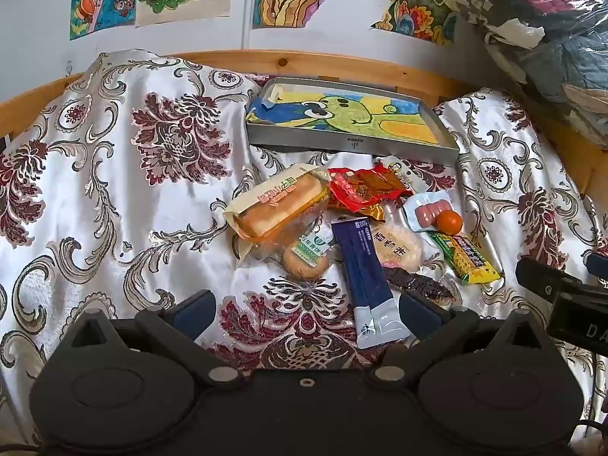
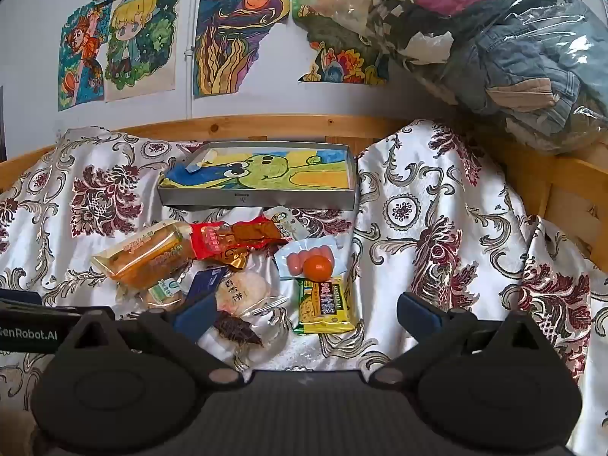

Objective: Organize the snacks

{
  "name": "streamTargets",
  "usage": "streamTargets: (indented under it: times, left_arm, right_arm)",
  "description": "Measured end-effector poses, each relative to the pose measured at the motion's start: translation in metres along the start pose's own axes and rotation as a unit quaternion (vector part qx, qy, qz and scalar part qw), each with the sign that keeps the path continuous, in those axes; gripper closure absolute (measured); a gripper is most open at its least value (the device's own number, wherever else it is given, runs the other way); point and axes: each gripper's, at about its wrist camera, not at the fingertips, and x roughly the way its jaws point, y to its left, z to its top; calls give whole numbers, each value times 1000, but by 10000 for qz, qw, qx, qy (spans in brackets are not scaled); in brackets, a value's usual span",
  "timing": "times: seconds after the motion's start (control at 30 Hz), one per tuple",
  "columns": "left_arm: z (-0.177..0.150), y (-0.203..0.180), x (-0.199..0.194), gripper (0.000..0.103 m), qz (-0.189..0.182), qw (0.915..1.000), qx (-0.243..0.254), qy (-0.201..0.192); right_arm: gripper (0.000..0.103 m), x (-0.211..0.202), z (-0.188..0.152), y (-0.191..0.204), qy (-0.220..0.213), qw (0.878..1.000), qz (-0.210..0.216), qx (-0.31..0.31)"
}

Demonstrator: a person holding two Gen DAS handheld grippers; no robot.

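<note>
I take the grey tray [image 2: 258,197] as my landmark. In front of it the snacks crowd together: bread pack [image 2: 146,254] and red packet [image 2: 231,241] just before its front wall, with the sausage pack [image 2: 304,256] and orange ball [image 2: 318,268] to the right. Right of the tray, a raised fold of patterned cloth [image 2: 437,205] blocks a low sideways pass. Left of the tray I see bare cloth, open to approach. Nearer me, the blue sachet [image 1: 366,269] and yellow-green bar [image 2: 327,306] lie in my way.
</note>
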Motion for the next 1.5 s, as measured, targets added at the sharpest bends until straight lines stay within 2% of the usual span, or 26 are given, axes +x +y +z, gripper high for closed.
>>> streamTargets:
  times: [1.5]
  left_arm:
    - [-2,3,3,1,-136,9998,-116,75]
  right_arm:
    - [0,1,-2,-1,68,10000,24,34]
